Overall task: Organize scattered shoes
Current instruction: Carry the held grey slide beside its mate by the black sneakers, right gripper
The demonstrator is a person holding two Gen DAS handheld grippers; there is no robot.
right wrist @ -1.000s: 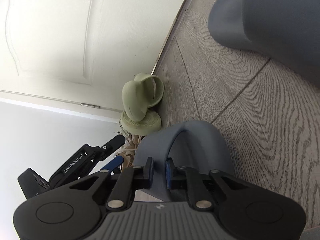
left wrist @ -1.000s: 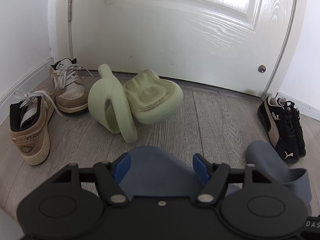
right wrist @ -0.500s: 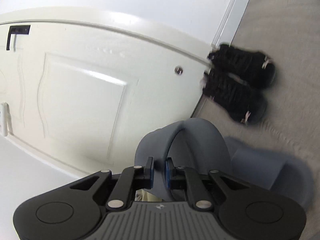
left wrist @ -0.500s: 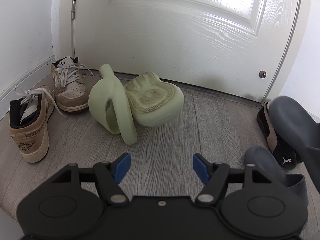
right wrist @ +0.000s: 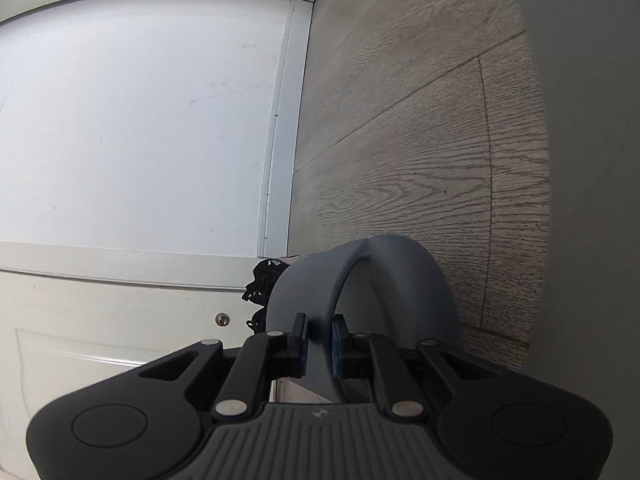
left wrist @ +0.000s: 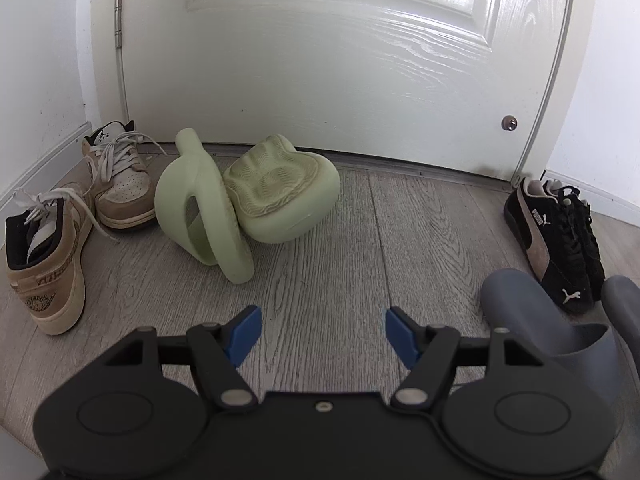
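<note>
Wood floor [right wrist: 400,140] behind grey slide [right wrist: 384,276] clamped in right gripper [right wrist: 320,340].

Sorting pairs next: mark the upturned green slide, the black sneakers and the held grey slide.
upturned green slide [left wrist: 276,196]: left wrist view, on its ribbed sole.
black sneakers [left wrist: 554,240]: left wrist view, on the near shoe's side stripe.
held grey slide [right wrist: 400,276]: right wrist view, on its strap.

Soft daylight glares off the white door [left wrist: 340,60]; fisheye edges bend and darken, and the right view's far edge looks blurred, perhaps by shadow.
</note>
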